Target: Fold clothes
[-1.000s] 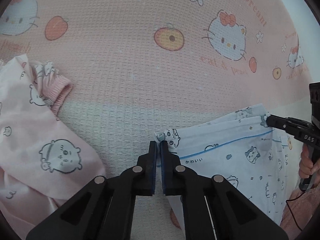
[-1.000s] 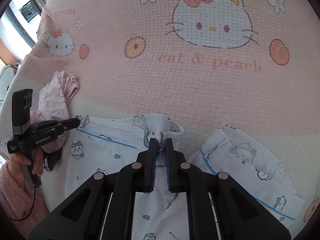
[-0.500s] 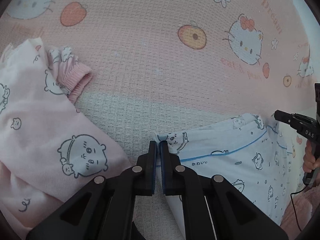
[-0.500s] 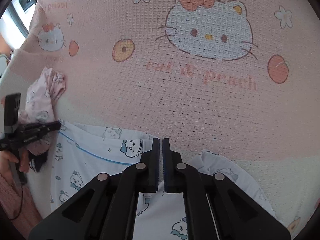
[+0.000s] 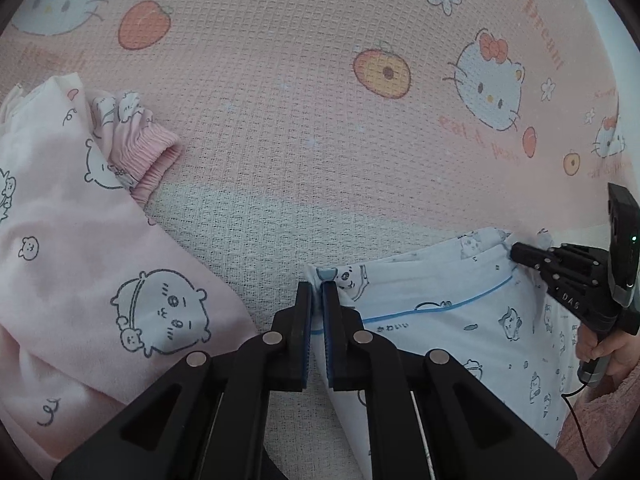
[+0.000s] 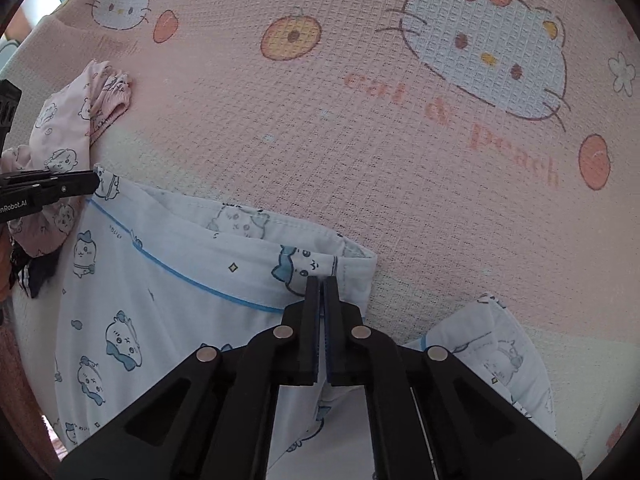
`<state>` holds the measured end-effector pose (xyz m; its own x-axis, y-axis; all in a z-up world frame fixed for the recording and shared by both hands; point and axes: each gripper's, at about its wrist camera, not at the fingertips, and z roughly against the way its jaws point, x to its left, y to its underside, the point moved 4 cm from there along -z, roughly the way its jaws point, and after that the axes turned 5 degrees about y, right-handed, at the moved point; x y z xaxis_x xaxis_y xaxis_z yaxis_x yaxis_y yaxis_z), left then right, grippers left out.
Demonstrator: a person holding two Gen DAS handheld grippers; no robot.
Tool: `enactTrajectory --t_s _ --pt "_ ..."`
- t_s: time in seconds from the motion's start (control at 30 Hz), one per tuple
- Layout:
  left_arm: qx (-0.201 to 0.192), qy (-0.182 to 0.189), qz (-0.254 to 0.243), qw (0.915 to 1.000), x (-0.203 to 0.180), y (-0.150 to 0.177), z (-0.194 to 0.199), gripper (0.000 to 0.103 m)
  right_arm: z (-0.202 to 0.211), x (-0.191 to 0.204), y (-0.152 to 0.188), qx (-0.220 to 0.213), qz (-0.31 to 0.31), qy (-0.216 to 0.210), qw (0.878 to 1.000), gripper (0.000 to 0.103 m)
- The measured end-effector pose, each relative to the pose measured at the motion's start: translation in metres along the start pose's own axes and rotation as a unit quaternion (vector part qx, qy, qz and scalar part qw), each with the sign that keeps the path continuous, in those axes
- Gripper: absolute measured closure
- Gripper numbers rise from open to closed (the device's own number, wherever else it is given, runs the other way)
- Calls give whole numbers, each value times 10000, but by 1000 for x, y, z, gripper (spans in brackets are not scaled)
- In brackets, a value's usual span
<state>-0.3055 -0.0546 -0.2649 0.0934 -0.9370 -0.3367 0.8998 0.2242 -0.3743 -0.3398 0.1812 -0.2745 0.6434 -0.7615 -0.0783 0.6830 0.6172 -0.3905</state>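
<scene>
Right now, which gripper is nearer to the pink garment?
Left. The left gripper, shut on the blue garment's corner, sits right beside the pink garment. The right gripper grips the opposite corner, across the blue garment's width.

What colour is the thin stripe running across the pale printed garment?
Blue, on the pale blue cartoon-print garment; clearest in the right wrist view.

The pale blue cartoon-print cotton garment [image 6: 168,280] lies spread on the pink waffle-weave cat-print blanket [image 6: 400,140], near its front edge. The crumpled pink cartoon-print garment [image 5: 80,248] lies on the same blanket just left of it, towards the blanket's left edge.
</scene>
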Motion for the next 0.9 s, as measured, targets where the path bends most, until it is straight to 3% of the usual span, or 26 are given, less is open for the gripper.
enactTrajectory --t_s 0.13,0.23,0.27,0.3,0.37,0.43,0.5,0.63,0.77,0.8,0.83,0.9 --pt "-5 99 162 9998 3 2 3 96 -7 -34 7 218 -343 565 9976 103" --pt "-402 309 -233 9984 -20 -3 29 94 10 -31 7 -59 -384 -34 9992 102" --pt "-564 272 -411 9972 -29 -4 37 89 19 -23 6 -227 -283 -255 9990 102" --pt "-757 67 -559 9955 -36 -4 42 84 24 -13 4 -302 -140 -389 9987 102" --pt "-1141 -343 -855 9892 -51 -5 54 55 19 9 -1 -221 223 -442 9985 101" --pt "-1481 -789 -1117 9795 -65 -5 64 52 0 24 -1 46 488 -327 9983 101" --pt "-1559 -1179 -1246 9728 -69 -7 68 52 -16 27 1 284 576 -175 9978 102" --pt "-708 -12 -1527 9857 -87 -3 43 52 -11 6 4 172 253 17 9995 103" --pt "-99 976 -1504 9837 -107 -6 11 52 -5 -19 11 104 -104 90 9999 101" --pt "-4 1185 -1394 9831 -110 -12 4 52 -4 -26 13 95 -289 -61 9995 101" --pt "71 1348 -1287 9825 -113 -19 -2 52 -3 -33 14 86 -525 -287 9982 101" --pt "51 1278 -1275 9836 -119 -38 -14 52 -1 -47 17 80 -901 -519 9946 101"
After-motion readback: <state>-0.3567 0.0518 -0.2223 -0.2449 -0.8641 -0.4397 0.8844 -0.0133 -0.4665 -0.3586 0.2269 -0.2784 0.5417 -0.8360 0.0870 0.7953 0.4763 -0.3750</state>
